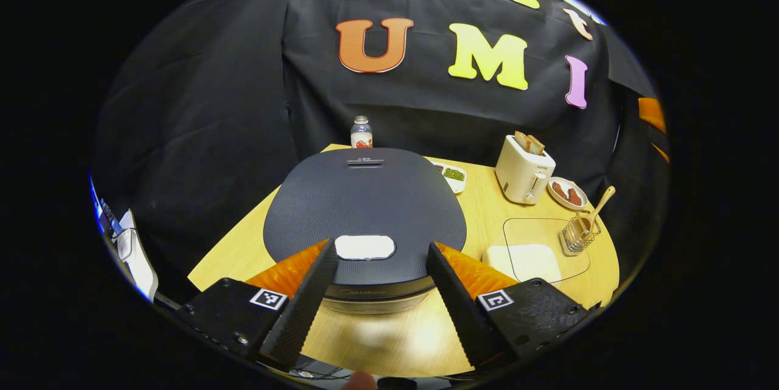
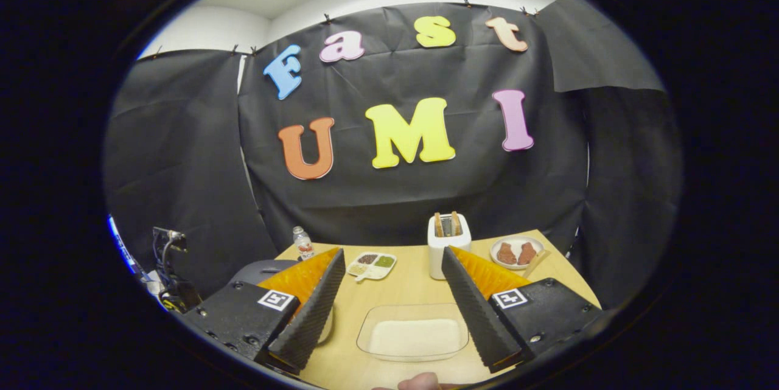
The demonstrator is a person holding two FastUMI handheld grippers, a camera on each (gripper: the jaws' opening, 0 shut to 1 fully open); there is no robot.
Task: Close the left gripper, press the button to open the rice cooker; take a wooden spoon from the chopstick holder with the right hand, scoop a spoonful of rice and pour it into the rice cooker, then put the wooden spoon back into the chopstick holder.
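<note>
Jaws of both grippers stand wide apart, holding nothing. In the left gripper view, the left gripper [image 1: 380, 256] frames the near edge of the rice cooker [image 1: 365, 213], a low, rounded body whose closed lid is dark and finely ribbed; a pale oblong button [image 1: 364, 247] sits near the lid's front edge, between the two ridged fingers and untouched. The cooker rests on a light wood-grain table [image 1: 481, 207]. To its right lies a clear, rounded-rectangular container of rice [image 1: 535, 253], the white grains forming a flat bed. Just beside it stands a wire chopstick holder [image 1: 578, 235], from which the wooden spoon [image 1: 599, 204] leans up and to the right. Behind are a cream, boxy toaster [image 1: 524, 170] with bread in its slots, a small plate [image 1: 567, 193] of reddish-brown pieces, a divided dish [image 1: 451, 174] and a small bottle [image 1: 361, 132]. In the right gripper view, the right gripper [image 2: 392, 292] hovers above the near end of the rice container [image 2: 414, 332], well apart from it.
</note>
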